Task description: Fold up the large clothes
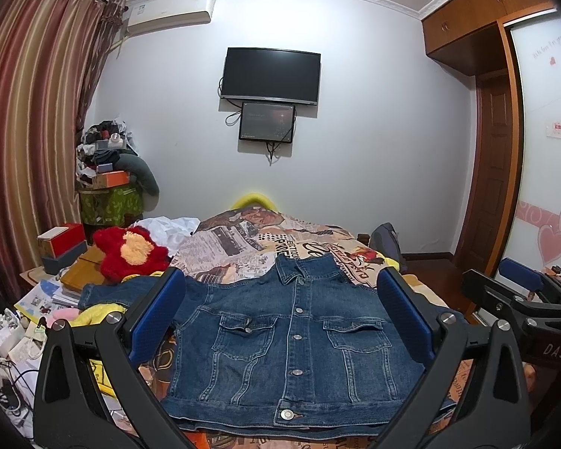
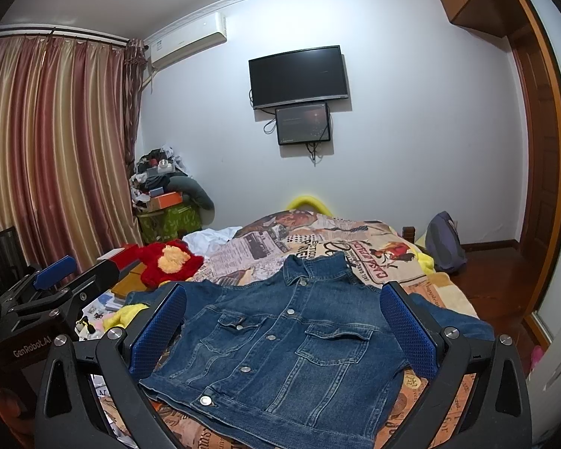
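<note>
Blue, dimpled pads line both tongs: the left gripper (image 1: 280, 318) and right gripper (image 2: 282, 321) are spread wide, released, gripping nothing above the bed. Between each pair of fingers lies the denim jacket (image 1: 291, 340), buttoned, front up, flat on the printed bedspread (image 1: 243, 239). Beyond its collar, the bedspread stretches bare toward the wall-mounted television (image 1: 271, 75).

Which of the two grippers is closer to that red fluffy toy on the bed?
Left. The left gripper hovers over the denim jacket on the side where the red plush toy lies; the right gripper is farther across.
</note>
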